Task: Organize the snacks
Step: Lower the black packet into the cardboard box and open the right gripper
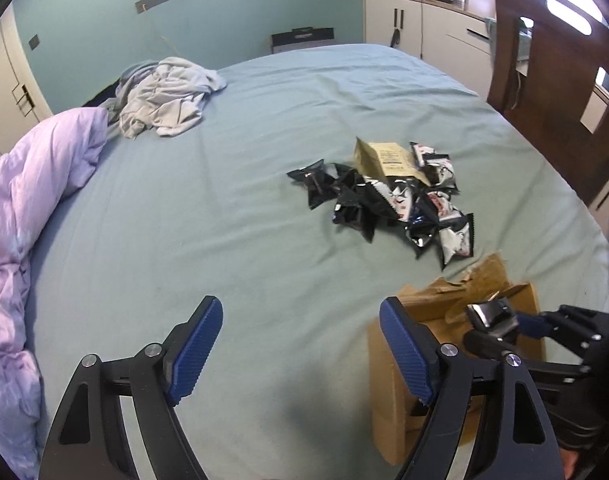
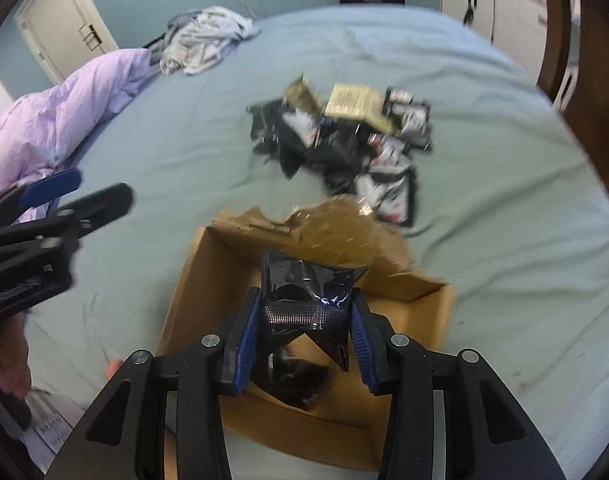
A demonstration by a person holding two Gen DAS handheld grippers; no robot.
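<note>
A pile of several black and white snack packets (image 1: 384,200) (image 2: 344,148), with a tan pouch (image 1: 392,160) on top, lies on the pale green bed sheet (image 1: 244,220). An open cardboard box (image 1: 384,420) (image 2: 200,280) with torn flaps stands on the bed just in front of the pile. My right gripper (image 2: 306,296) is shut on a shiny black snack packet (image 2: 308,280) and holds it over the box's opening. Another black packet (image 2: 296,380) lies inside the box. To the left of the box, my left gripper (image 1: 300,304) hangs open above bare sheet, with nothing between its blue pads.
A lilac duvet (image 1: 32,200) is bunched along the bed's left side. Crumpled grey clothing (image 1: 164,96) lies at the far left corner. A dark wooden chair (image 1: 552,68) and white cabinets (image 1: 424,28) stand past the bed's right edge. A person's hand (image 2: 12,364) shows at lower left.
</note>
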